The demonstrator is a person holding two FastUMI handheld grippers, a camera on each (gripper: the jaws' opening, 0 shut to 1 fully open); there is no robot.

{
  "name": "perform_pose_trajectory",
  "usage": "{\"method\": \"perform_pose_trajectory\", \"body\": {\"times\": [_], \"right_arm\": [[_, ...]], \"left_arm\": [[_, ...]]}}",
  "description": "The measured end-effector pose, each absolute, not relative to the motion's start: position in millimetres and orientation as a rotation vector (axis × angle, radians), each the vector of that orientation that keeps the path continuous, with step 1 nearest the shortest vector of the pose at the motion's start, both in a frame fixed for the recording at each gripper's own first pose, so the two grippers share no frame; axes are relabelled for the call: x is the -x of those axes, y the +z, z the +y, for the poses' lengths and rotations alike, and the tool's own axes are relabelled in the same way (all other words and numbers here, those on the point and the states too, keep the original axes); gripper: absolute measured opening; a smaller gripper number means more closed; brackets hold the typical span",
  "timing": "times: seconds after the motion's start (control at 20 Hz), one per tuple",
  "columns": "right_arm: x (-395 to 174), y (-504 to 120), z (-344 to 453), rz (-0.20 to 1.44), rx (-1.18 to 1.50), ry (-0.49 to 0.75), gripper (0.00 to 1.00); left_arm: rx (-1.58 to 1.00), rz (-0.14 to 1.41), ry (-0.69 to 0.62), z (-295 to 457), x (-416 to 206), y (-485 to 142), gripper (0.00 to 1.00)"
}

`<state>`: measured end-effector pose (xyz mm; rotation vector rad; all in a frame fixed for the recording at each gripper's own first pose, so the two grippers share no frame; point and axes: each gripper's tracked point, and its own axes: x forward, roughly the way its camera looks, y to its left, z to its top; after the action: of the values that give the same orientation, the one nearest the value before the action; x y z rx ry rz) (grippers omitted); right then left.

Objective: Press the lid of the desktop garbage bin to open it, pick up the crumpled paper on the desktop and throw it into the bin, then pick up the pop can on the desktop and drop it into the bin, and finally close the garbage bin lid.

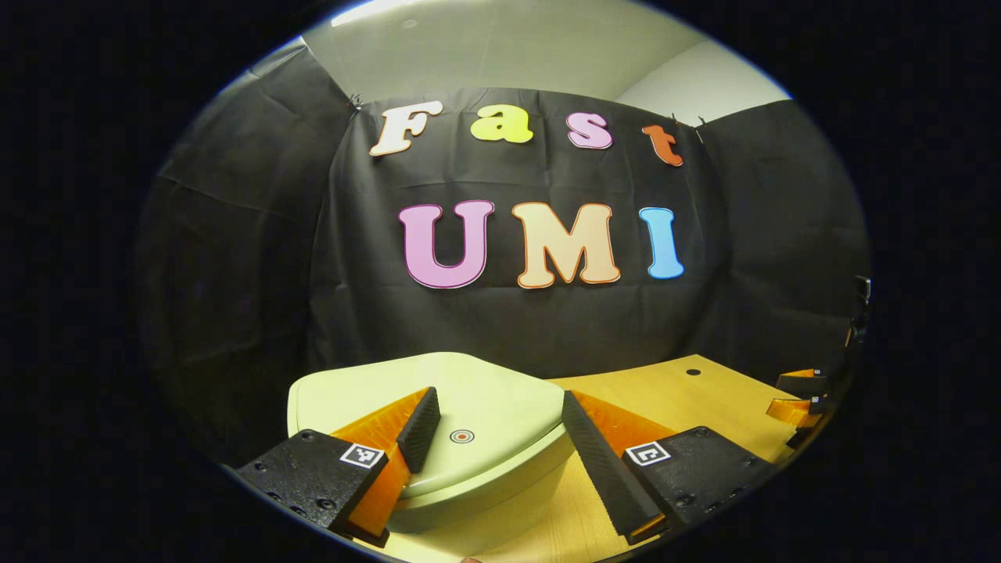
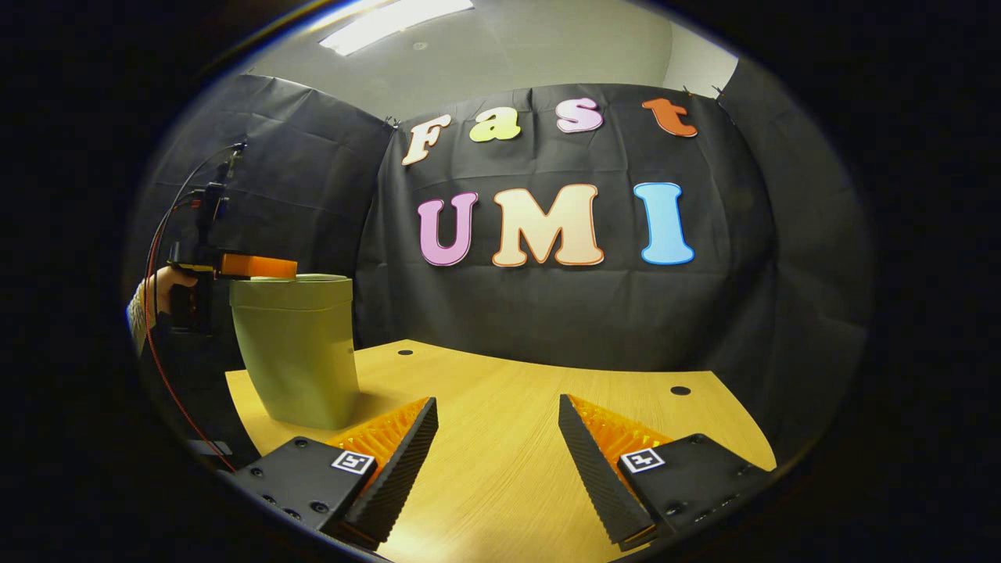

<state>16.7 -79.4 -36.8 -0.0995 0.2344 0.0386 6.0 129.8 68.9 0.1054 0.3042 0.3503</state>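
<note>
left gripper [image 1: 500,438] hangs jaws apart over the closed bin [image 1: 461,422] lid at the desk's [image 2: 508,438] left end; looks like light stiff plastic (press the center dot, gently); right gripper [image 2: 498,446] jaws apart too, holding nothing

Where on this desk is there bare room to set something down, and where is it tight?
Bare wood spreads across the desk from the garbage bin toward the far right edge, ahead of the open right hand-held gripper. It is tight at the left corner, where the bin stands and the open left hand-held gripper hangs over its lid.
</note>
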Motion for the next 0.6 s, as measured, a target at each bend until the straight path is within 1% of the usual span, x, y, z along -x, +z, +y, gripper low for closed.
{"method": "perform_pose_trajectory", "body": {"times": [0.6], "right_arm": [[-12.1,-28.1,-75.2,0.210,0.079,0.059,0.98]], "left_arm": [[-0.079,0.401,0.358,131.4,-2.5,60.0,0.97]]}}
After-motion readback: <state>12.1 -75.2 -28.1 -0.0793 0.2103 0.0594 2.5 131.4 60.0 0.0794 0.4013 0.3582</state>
